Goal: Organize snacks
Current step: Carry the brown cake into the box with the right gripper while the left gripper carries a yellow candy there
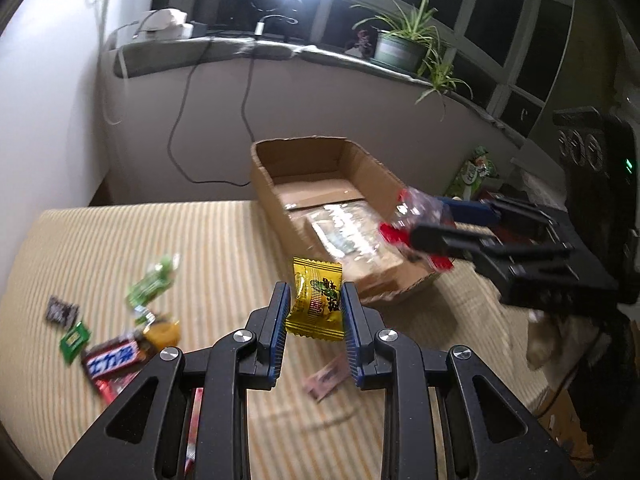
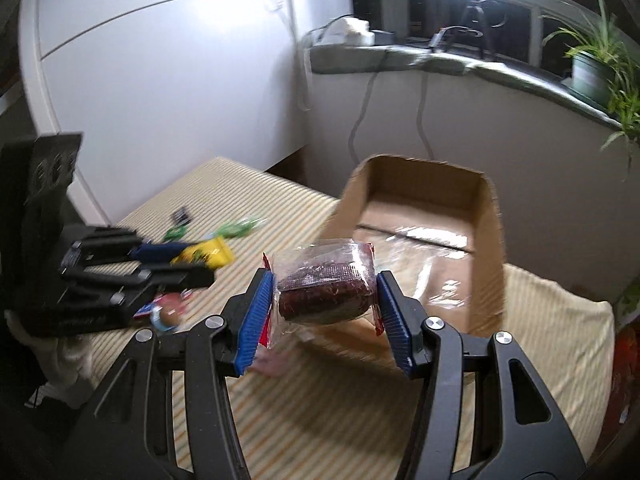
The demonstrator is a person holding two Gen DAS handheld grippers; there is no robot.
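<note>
— What's in the cardboard box (image 1: 372, 184)?

— I see a clear plastic packet (image 1: 352, 232) lying flat on its floor. The box sits on the striped worktop (image 1: 160, 232).

— And your tools?

— My left tool (image 1: 314, 312) pinches a yellow candy (image 1: 316, 300), held up near the box. My right tool (image 2: 324, 296) squeezes a dark red snack in a clear wrapper (image 2: 324, 288), just in front of the box. More loose snacks (image 1: 116, 344) lie on the worktop, off to the left.

The brown chocolate bar wrapper (image 1: 113, 356) shows the white Chinese characters 士力架; the yellow candy packet's (image 1: 316, 299) print is unreadable.
</note>
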